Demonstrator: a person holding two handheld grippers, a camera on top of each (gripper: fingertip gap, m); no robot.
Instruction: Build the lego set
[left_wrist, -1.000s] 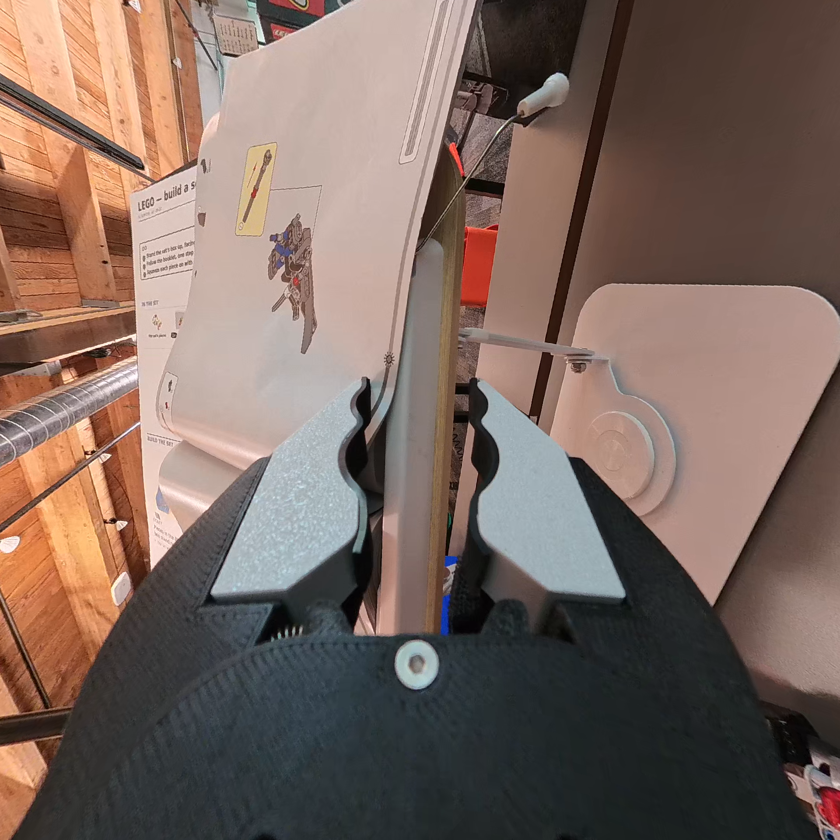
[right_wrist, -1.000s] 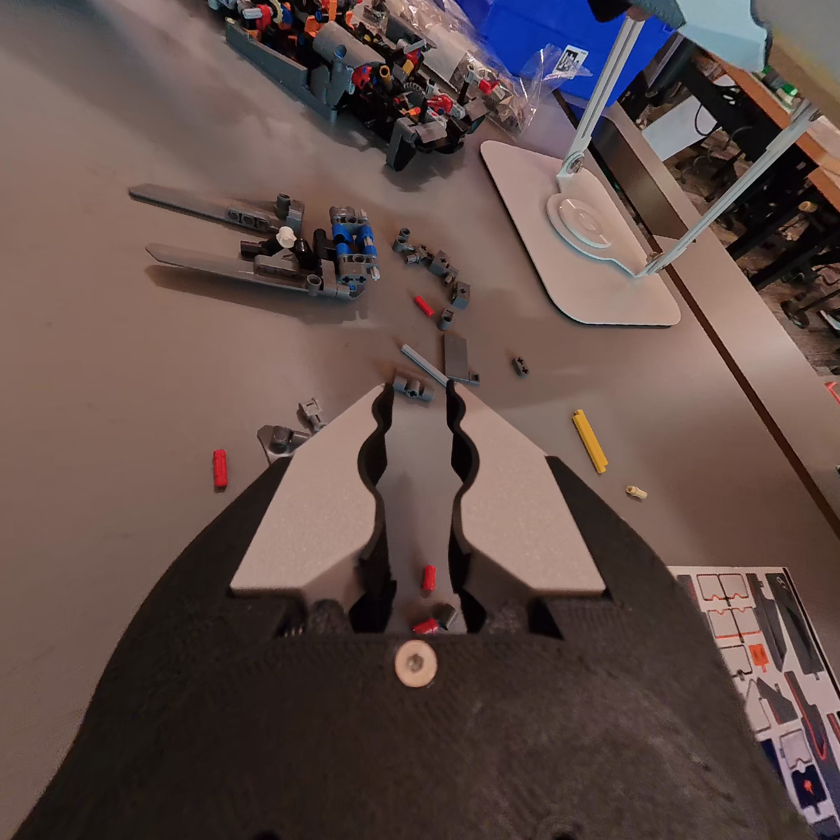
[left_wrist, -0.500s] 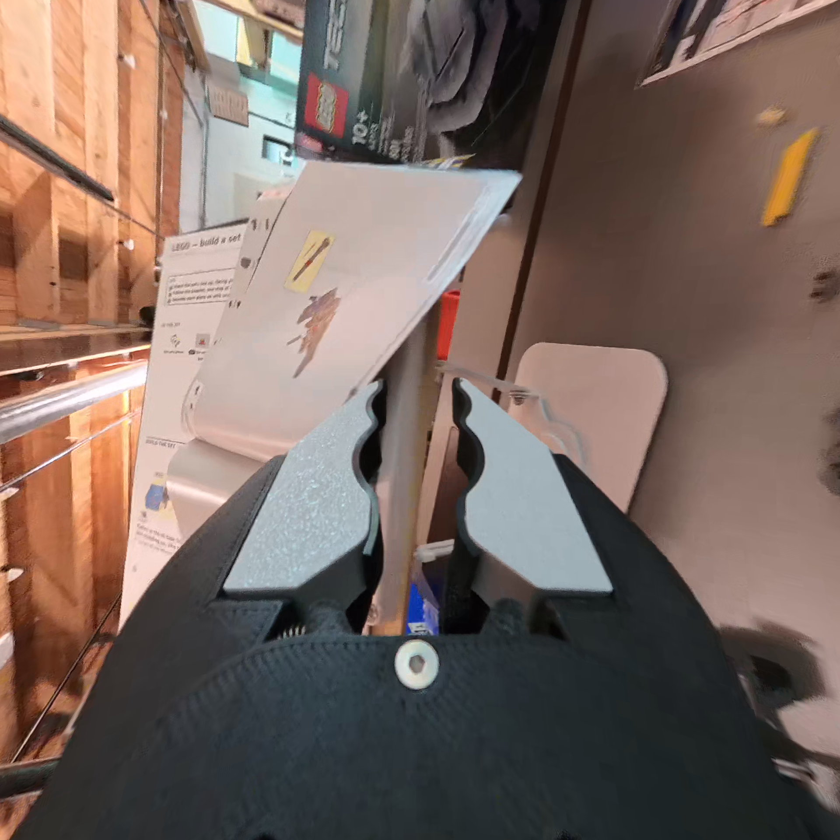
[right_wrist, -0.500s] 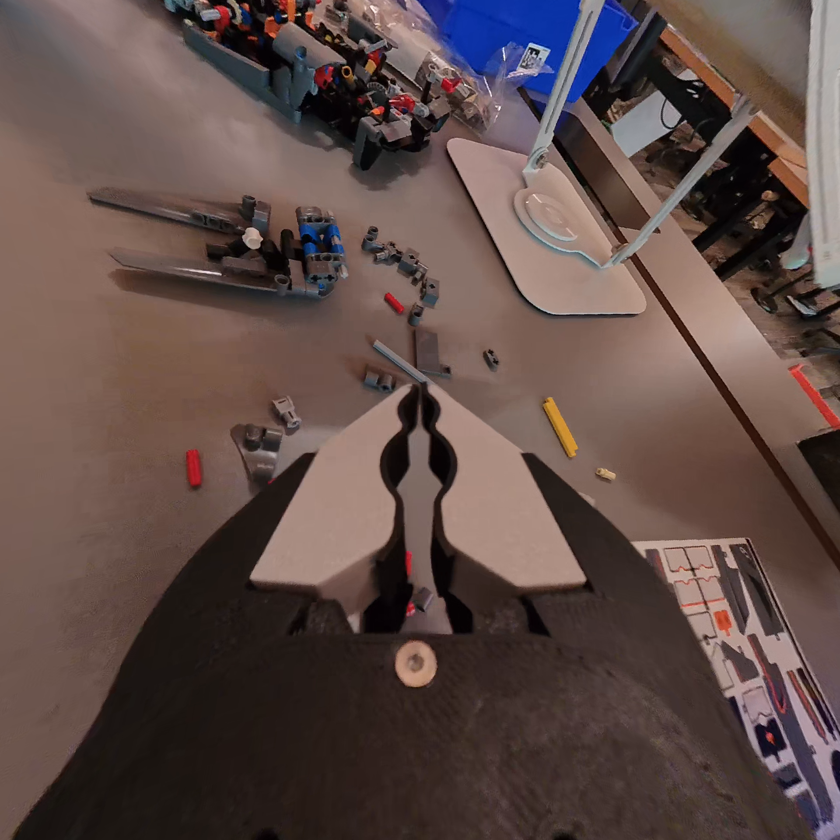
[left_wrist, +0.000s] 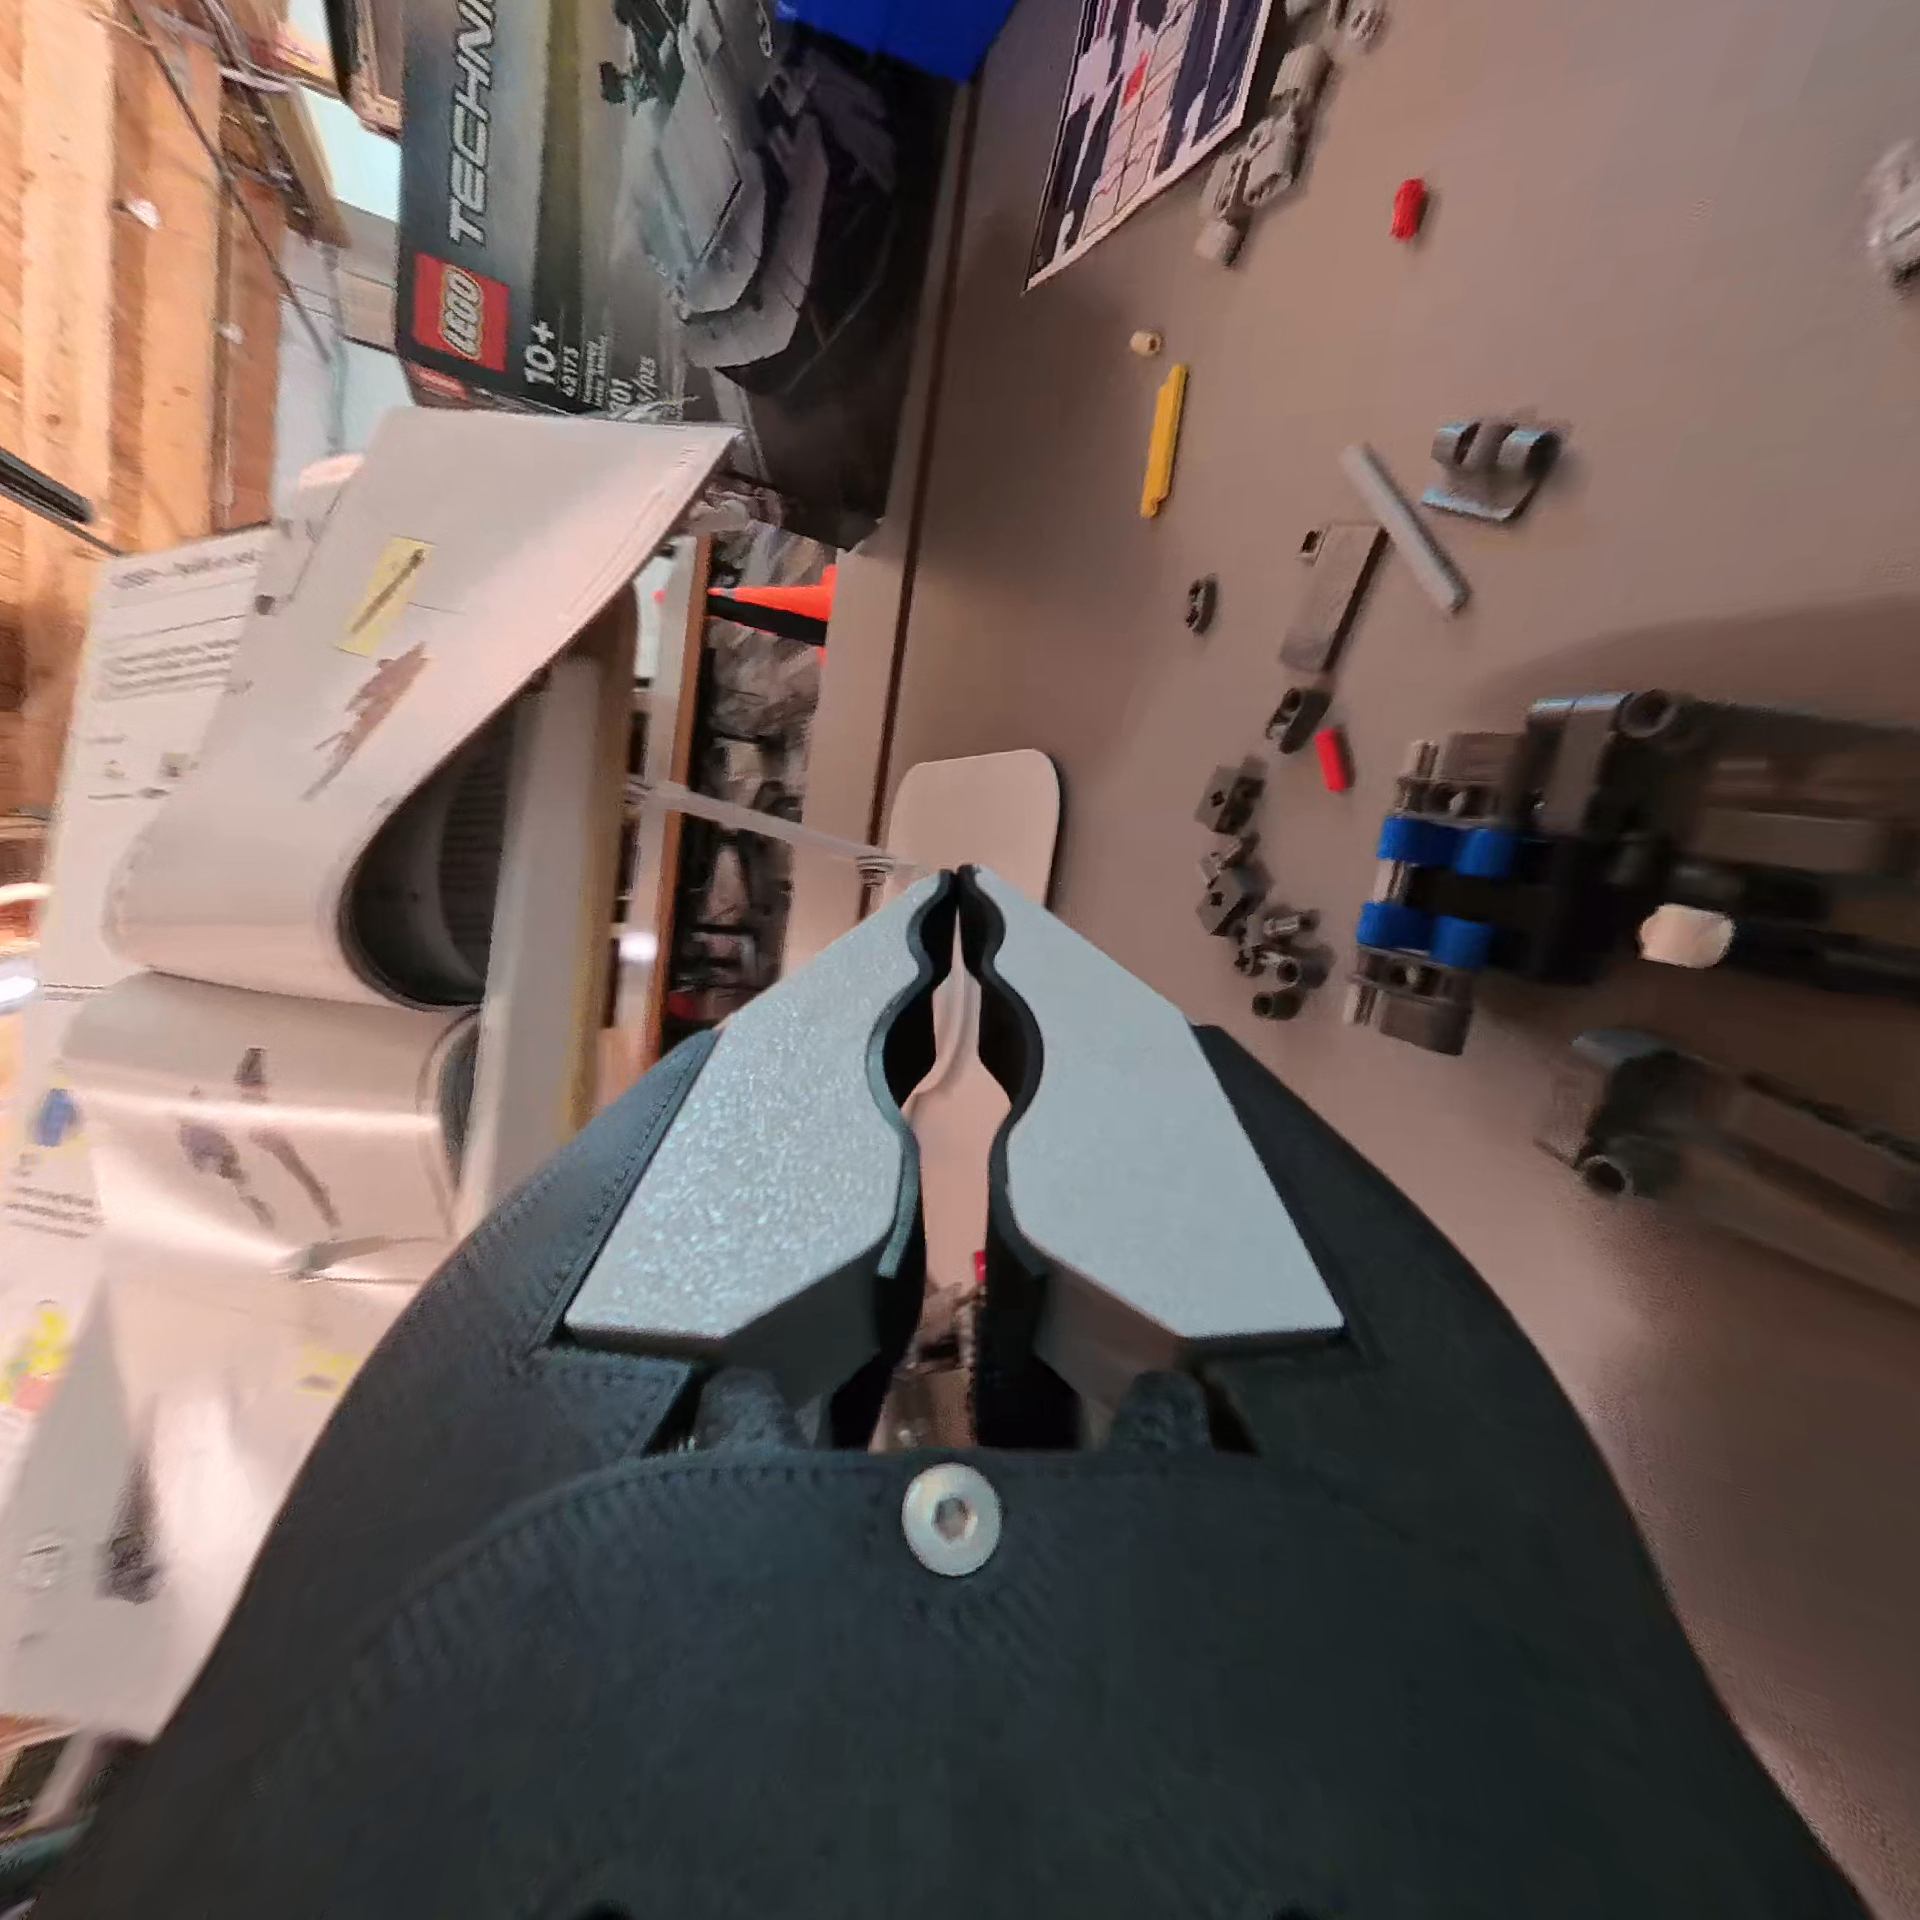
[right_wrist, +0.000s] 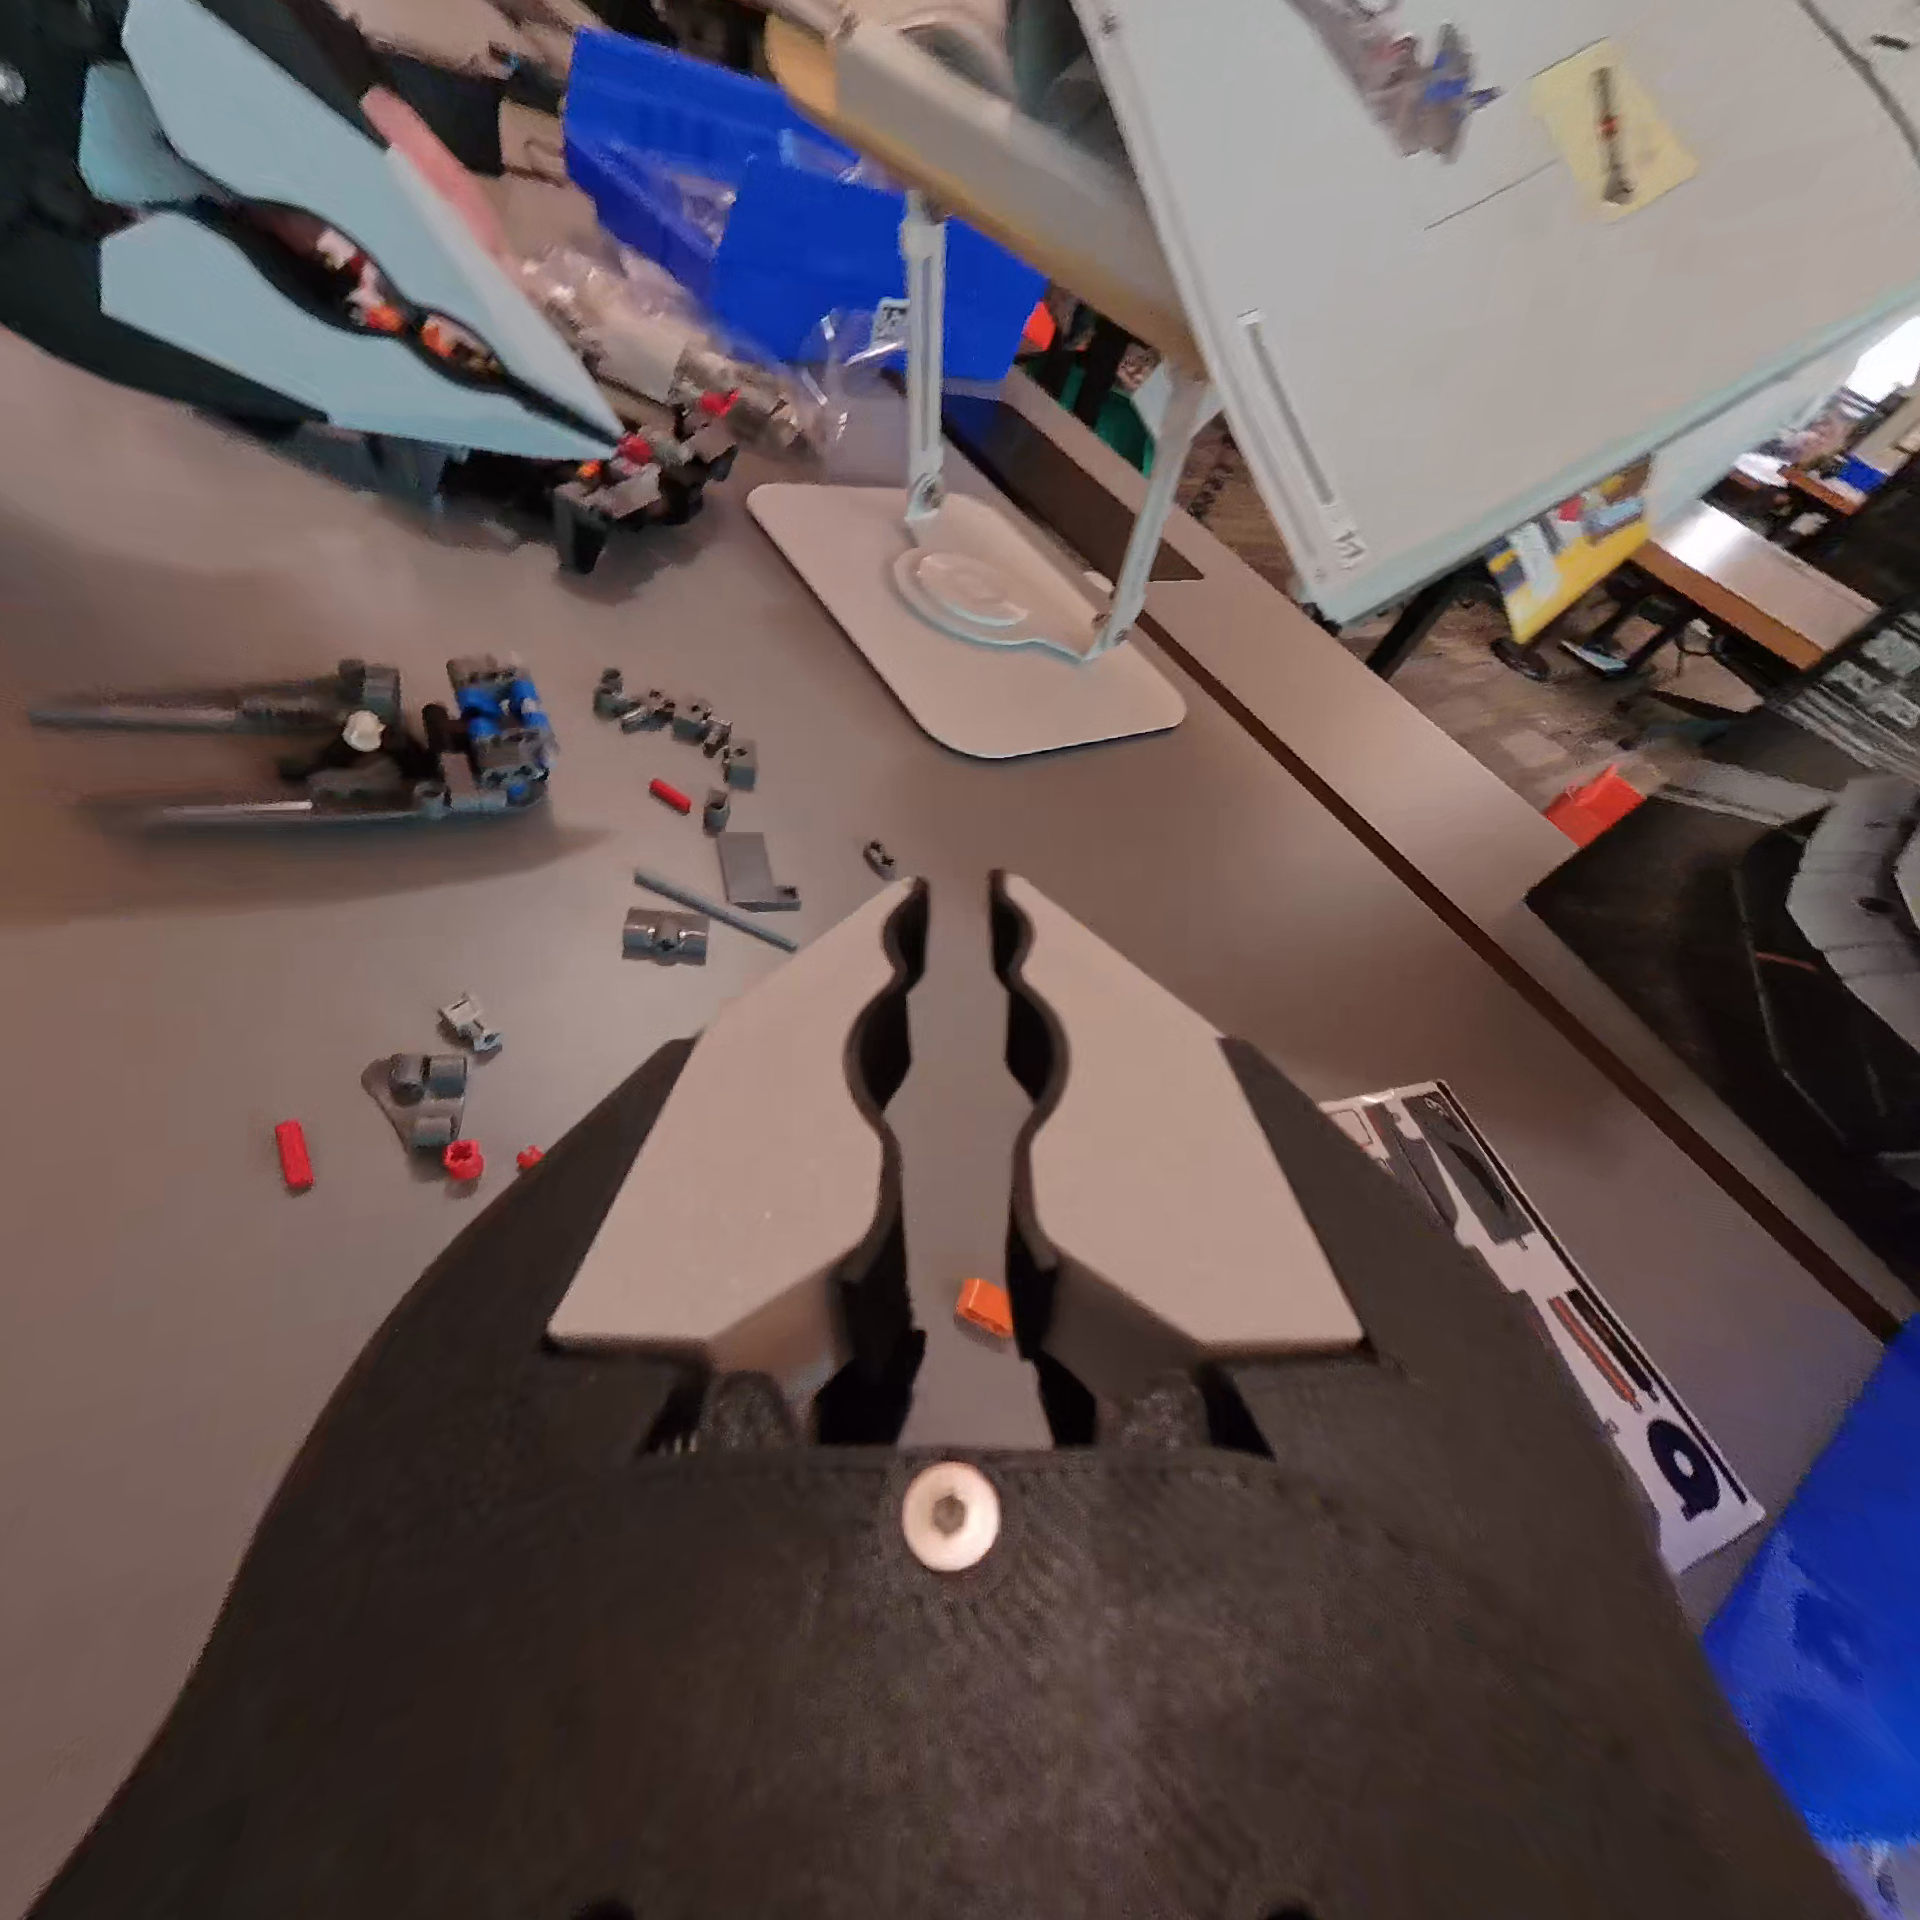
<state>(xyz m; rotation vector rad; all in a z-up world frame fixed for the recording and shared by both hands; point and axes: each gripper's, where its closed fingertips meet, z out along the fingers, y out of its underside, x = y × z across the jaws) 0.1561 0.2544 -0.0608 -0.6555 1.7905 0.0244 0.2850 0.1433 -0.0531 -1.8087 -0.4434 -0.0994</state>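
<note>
The grey and blue lego sub-assembly (right_wrist: 416, 748) lies on the grey table (right_wrist: 260, 966), also in the left wrist view (left_wrist: 1455, 894). Loose grey pieces (right_wrist: 675, 717), a grey axle (right_wrist: 717, 914), red pins (right_wrist: 294, 1151) and a yellow piece (left_wrist: 1164, 436) lie around it. My left gripper (left_wrist: 958, 873) is shut and empty, held in the air and rolled sideways; it also shows in the right wrist view (right_wrist: 613, 442). My right gripper (right_wrist: 956, 883) is slightly open and empty above the table. A small orange piece (right_wrist: 982, 1307) lies on the table under its fingers.
The instruction booklet (right_wrist: 1507, 260) rests on a white stand (right_wrist: 966, 644) at the table's far edge. A larger dark build (right_wrist: 644, 478), bagged parts and a blue bin (right_wrist: 790, 208) sit behind. A sticker sheet (right_wrist: 1538, 1299) lies right. The set's box (left_wrist: 644, 208) stands beyond the edge. One gripper's finger ends stand about 20 centimetres off the other's. To the small orange piece (right_wrist: 982, 1307): right tips about 11 centimetres, left tips about 25 centimetres.
My left gripper has let go of the booklet stand's edge, pulled back and shut. My right gripper closed, then opened a little, and drew back towards the sticker sheet.
</note>
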